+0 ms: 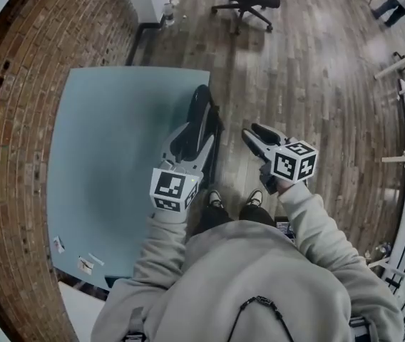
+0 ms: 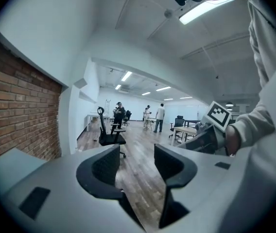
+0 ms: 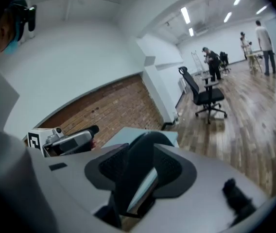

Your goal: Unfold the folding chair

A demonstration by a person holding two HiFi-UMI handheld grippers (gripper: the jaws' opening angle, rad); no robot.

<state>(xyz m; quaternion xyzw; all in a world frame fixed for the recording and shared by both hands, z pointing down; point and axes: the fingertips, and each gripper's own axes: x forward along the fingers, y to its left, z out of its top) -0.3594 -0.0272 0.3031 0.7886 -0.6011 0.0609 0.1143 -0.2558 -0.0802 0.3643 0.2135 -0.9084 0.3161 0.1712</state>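
The folding chair (image 1: 206, 116) stands folded flat and edge-on on the wooden floor (image 1: 309, 84), at twelve o'clock from our shoes (image 1: 214, 199). A pale blue surface (image 1: 110, 148) lies at its nine o'clock.

The left gripper (image 2: 135, 155) sits just beside the chair's nine o'clock side. Its fingers are partly spread, with only floor showing through the gap. The right gripper (image 3: 142, 149) is at the chair's three o'clock, fingers also partly spread. In the right gripper view the chair's dark curved top and a bright metal tube fill the gap. The head view shows a strip of floor between the fingertips and the frame, so we judge the chair is probably lined up but not yet gripped.

Nothing is unfolded yet, and the step in hand is taking hold. To do it well, we would:
- close one gripper on the rigid tube of the backrest, not on any padding;
- hook the other under the seat's front edge;
- swing the seat away from the back in a smooth arc;
- keep our shoes clear of the legs as they spread.
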